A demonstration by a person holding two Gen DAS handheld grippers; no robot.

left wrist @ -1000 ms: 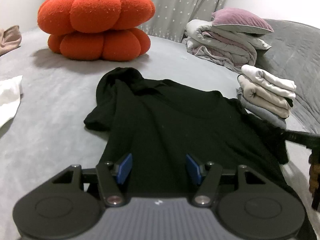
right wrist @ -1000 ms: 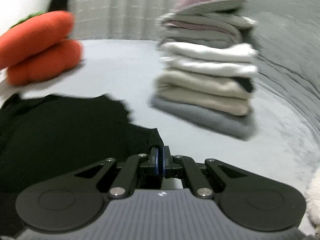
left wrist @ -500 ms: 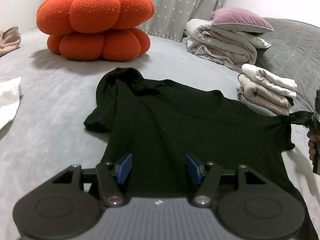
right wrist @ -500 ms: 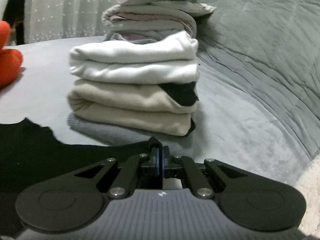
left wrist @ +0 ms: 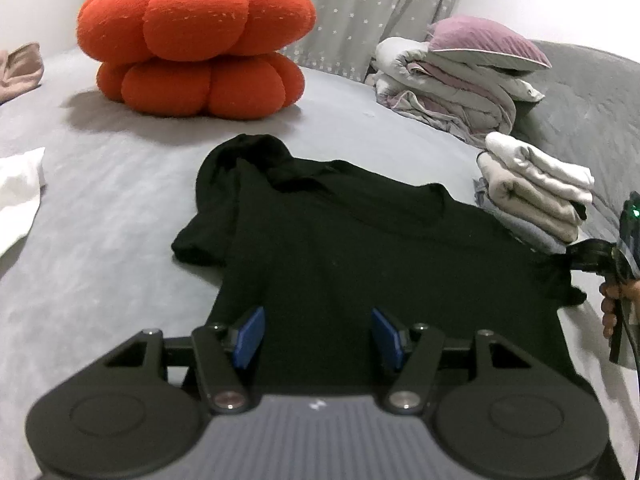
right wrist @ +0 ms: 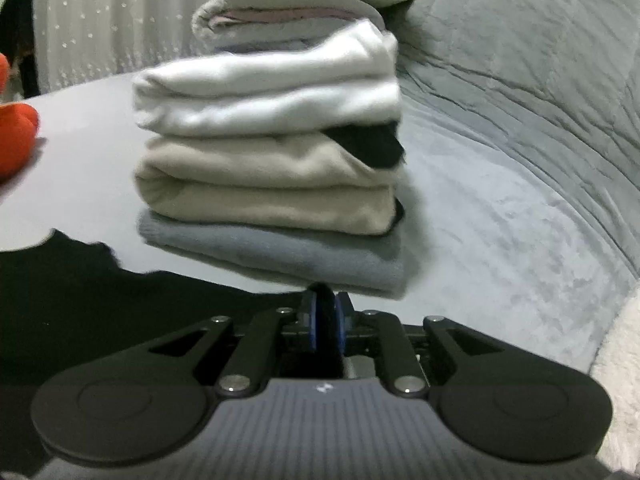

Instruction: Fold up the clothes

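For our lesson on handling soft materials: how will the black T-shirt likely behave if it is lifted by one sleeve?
The black T-shirt lies limp and creased on the bed, so it would probably drape and sag. Its bunched left sleeve suggests folds won't hold firmly. The right tongs pinch thin fabric, so it is likely light.

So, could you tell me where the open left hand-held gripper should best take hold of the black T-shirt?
Probably the bunched left sleeve, approached from the shirt's outer left side. Its rolled edge stands proud of the bed, unlike the flat body of the black T-shirt; the left hand-held gripper is open.
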